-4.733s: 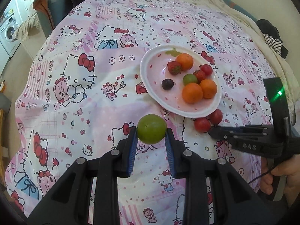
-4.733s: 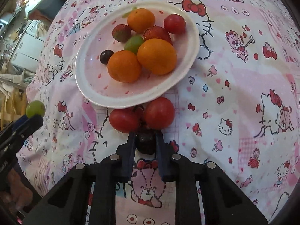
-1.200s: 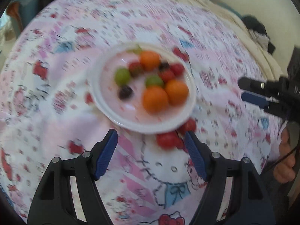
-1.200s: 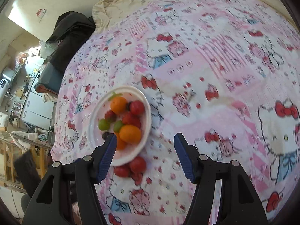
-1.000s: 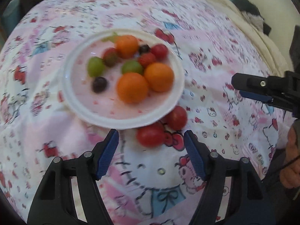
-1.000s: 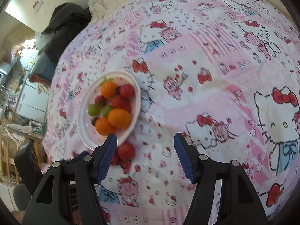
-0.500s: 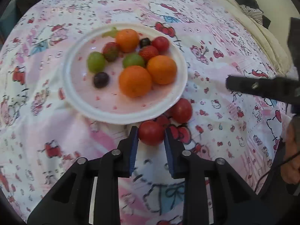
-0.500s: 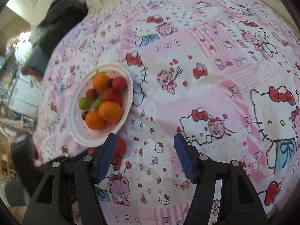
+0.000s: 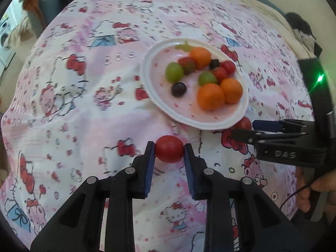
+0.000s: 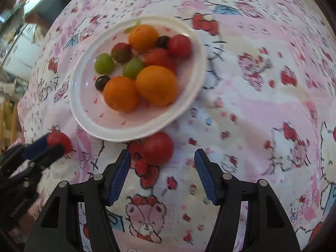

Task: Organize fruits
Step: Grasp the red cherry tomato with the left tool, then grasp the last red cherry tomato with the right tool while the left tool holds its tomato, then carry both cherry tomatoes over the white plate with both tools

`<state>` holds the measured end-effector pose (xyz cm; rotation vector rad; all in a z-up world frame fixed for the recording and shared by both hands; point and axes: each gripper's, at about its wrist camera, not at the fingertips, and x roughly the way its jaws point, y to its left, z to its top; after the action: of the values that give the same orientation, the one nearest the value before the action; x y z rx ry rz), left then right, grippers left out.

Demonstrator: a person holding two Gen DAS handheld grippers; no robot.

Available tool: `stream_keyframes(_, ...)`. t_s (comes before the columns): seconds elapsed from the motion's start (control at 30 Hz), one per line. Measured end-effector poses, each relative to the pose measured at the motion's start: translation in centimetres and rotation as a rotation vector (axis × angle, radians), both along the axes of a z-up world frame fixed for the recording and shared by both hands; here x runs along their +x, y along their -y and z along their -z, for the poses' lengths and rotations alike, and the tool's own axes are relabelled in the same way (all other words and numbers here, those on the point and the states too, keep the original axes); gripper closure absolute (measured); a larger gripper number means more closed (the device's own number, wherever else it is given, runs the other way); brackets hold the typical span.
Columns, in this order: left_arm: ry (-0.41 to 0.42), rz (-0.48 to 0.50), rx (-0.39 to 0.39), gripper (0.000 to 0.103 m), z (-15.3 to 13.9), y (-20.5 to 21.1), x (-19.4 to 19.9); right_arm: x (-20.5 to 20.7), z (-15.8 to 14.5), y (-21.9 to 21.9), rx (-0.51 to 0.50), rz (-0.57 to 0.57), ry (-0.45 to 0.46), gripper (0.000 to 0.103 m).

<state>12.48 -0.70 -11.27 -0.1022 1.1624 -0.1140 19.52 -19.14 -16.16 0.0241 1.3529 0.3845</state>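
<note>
My left gripper [image 9: 169, 150] is shut on a red tomato [image 9: 169, 152] and holds it above the cloth, in front of the white plate [image 9: 159, 107]. The plate holds oranges, green grapes, dark grapes, strawberries and a small tomato. A second red tomato [image 10: 158, 148] lies on the cloth just below the plate's rim [image 10: 126, 135]. My right gripper [image 10: 162, 163] is open, with that tomato just ahead of its left finger. The left gripper with its tomato [image 10: 58, 139] shows at the left of the right wrist view. The right gripper [image 9: 243, 129] shows at the right of the left wrist view.
The pink Hello Kitty cloth [image 9: 84, 109] covers a bed-like surface. Dark clothes [image 9: 302, 27] lie at the far right edge. A chair [image 9: 40, 6] and a washing machine [image 9: 6, 33] stand beyond the far left edge. A hand [image 9: 304, 191] holds the right gripper.
My left gripper has closed on one red tomato and drawn it back from the plate. My right gripper has come down close to the other tomato and stays open.
</note>
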Motion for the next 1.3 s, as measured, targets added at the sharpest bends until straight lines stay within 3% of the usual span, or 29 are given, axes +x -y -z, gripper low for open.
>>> stream_keyframes(0.13, 0.027, -0.024, 0.001, 0.079, -0.6, -1.1, -0.5, 0.2, 0.6, -1.1, -0.049, -0.033, 0.005, 0.053)
stream_keyframes(0.17, 0.033, -0.028, 0.005, 0.080, -0.7, -1.3, -0.6, 0.1, 0.5, -1.1, -0.053, -0.035, 0.011, 0.069)
stream_keyframes(0.2, 0.034, -0.031, 0.007, 0.080, -0.7, -1.5, -0.7, 0.1, 0.5, -1.1, -0.063, -0.041, 0.020, 0.071)
stream_keyframes(0.5, 0.051, -0.045, -0.010, 0.080, -1.5, -1.4, -0.4, -1.3, -2.2, 1.7, 0.018, 0.004, 0.041, 0.071)
stream_keyframes(0.83, 0.125, -0.044, -0.005, 0.080, -4.2, -0.8, -0.9, -2.2, -5.1, 6.5, 0.121, 0.119, 0.085, 0.071)
stream_keyframes(1.03, 0.205, -0.073, 0.067, 0.079, -6.6, -1.5, -0.8, -1.9, -6.8, 6.9, 0.236, 0.176, 0.098, 0.071)
stream_keyframes(1.3, 0.235, -0.061, 0.109, 0.079, -8.8, -2.4, 1.2, -0.9, -9.9, 6.4, 0.301, 0.186, 0.201, 0.071)
